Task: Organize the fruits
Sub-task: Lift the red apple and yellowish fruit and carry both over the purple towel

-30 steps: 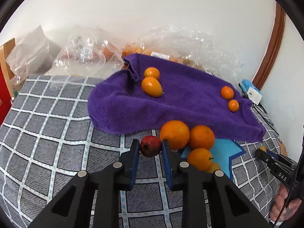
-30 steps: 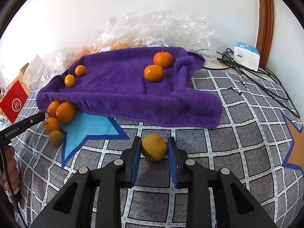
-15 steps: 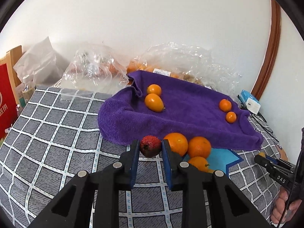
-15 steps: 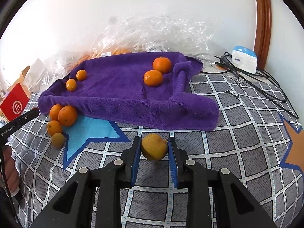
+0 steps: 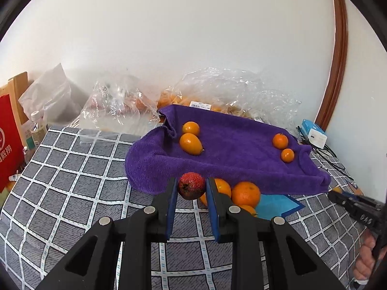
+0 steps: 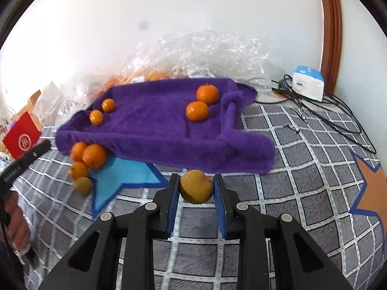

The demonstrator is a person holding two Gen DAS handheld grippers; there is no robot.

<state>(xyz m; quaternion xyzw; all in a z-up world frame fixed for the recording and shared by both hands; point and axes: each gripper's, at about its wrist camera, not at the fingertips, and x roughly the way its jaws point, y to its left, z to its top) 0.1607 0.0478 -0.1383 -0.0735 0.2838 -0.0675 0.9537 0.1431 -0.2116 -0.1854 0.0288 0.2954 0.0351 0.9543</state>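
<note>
Purple towel (image 5: 232, 159) is the sorting ground here, spread over the checked cloth (image 5: 72, 183), and it already carries four fruits in two pairs: two oranges (image 5: 191, 140) near its folded end, two small ones (image 5: 284, 147) at the other end. That looks like sorting under way, not finished. Just off the towel's near edge a pile of oranges (image 6: 89, 155) sits on the blue star (image 6: 125, 176), with a dull yellowish one (image 6: 84, 185) at the bottom of the heap, all waiting.

Both hands are loaded. The left gripper (image 5: 191, 188) has its jaws pinching a red fruit (image 5: 191, 186), bumpy-skinned, carried in the air in front of the towel's near edge. The right gripper (image 6: 196, 188) has its jaws clamped on a yellow fruit (image 6: 196, 186), also in the air, just short of the towel.

My read: four placed, two in transit, four or so loose by the star. Neither carried fruit matches the pairs on the towel, so I'd guess each wants its own spot. Bags (image 5: 241, 89) behind hold more orange fruit; whether those count, I can't say
</note>
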